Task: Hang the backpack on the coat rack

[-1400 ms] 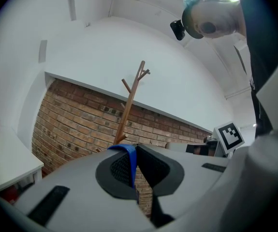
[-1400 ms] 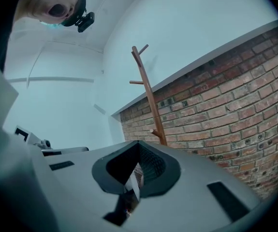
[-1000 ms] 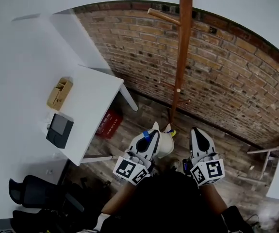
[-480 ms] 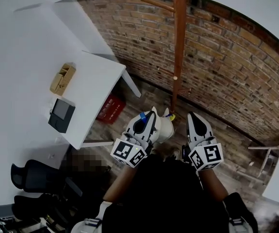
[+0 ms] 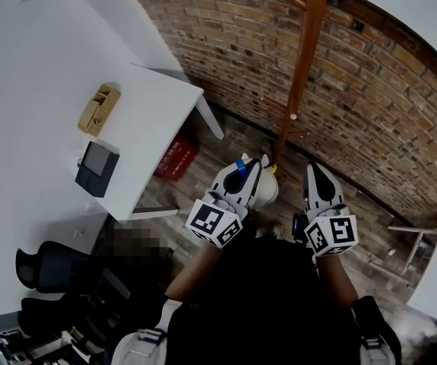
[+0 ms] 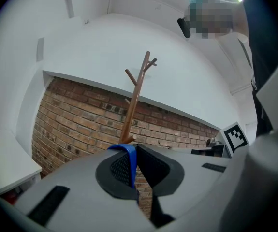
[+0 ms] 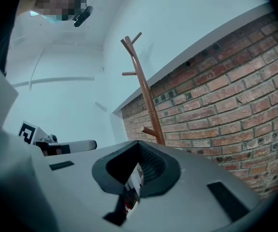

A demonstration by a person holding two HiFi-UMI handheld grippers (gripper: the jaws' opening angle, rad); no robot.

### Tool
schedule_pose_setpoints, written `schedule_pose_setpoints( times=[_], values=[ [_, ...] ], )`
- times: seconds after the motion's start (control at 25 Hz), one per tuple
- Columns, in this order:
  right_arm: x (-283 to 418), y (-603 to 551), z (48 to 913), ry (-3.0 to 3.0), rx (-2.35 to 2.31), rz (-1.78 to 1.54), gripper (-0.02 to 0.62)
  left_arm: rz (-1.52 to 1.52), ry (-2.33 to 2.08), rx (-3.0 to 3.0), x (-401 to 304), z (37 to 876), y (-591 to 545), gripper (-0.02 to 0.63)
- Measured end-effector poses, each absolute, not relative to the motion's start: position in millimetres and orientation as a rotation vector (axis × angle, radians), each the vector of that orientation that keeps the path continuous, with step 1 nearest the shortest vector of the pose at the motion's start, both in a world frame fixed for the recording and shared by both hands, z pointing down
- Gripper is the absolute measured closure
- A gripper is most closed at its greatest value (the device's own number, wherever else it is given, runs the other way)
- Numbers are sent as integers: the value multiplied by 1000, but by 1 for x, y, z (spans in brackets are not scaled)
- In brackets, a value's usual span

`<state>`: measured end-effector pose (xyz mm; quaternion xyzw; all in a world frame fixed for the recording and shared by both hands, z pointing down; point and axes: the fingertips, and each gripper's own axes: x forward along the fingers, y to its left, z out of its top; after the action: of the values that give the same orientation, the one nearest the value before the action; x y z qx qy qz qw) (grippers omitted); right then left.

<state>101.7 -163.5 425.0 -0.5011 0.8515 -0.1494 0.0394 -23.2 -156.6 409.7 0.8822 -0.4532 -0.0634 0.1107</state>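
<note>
Clamping blue loop (image 6: 128, 159) of backpack (image 5: 268, 194) – left tool (image 5: 250, 167) | right tool (image 5: 316, 172) closed (near backpack)

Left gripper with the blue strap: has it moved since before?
Yes, a little: the left gripper crept forward toward the brown wooden coat rack, judged against the red box.

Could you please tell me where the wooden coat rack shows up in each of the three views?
Head view: the coat rack runs from the top edge, right of centre, down to the floor.
Left gripper view: near the centre, forked top uppermost.
Right gripper view: left of centre, leaning, forked top towards the upper left.
Shared landmark: the brick wall behind it.
</note>
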Motion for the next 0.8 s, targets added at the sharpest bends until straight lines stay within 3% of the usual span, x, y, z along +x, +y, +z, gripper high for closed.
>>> schedule_pose_setpoints(
  times=[0.8],
  values=[
    [77, -198, 443, 2586, -1616, -521, 583, -122, -1186, 2643, -40, 426, -231, 600]
  ],
)
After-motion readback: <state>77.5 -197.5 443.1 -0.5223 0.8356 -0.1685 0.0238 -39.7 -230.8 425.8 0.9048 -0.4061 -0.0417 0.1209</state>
